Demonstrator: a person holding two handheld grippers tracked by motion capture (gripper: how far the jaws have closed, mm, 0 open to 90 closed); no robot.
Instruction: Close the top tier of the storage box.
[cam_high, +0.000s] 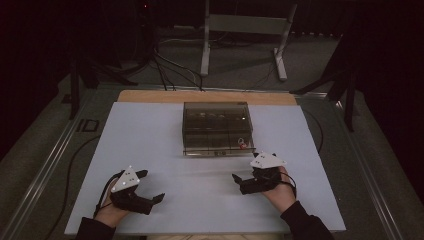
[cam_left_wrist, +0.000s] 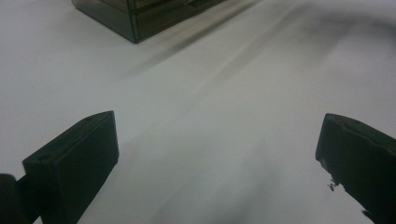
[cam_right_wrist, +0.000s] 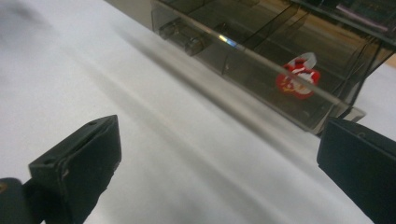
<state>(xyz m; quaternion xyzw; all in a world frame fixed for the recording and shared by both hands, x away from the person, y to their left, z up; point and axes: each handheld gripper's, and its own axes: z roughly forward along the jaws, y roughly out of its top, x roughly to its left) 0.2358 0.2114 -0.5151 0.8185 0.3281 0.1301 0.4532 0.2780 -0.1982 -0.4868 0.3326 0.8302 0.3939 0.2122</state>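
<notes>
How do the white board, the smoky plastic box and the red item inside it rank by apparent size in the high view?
1. White board, by far the largest.
2. Smoky plastic box, mid-board.
3. Red item, a tiny spot in the box's front right corner.

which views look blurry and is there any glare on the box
High view: dim room, the white table sheet lit, smoky clear box fairly sharp. Left gripper view: surface streaked with motion blur, box corner soft, dark smeared shadows. Right gripper view: also streaked, a small bright glint on the box's front edge, red item inside readable but soft.
</notes>
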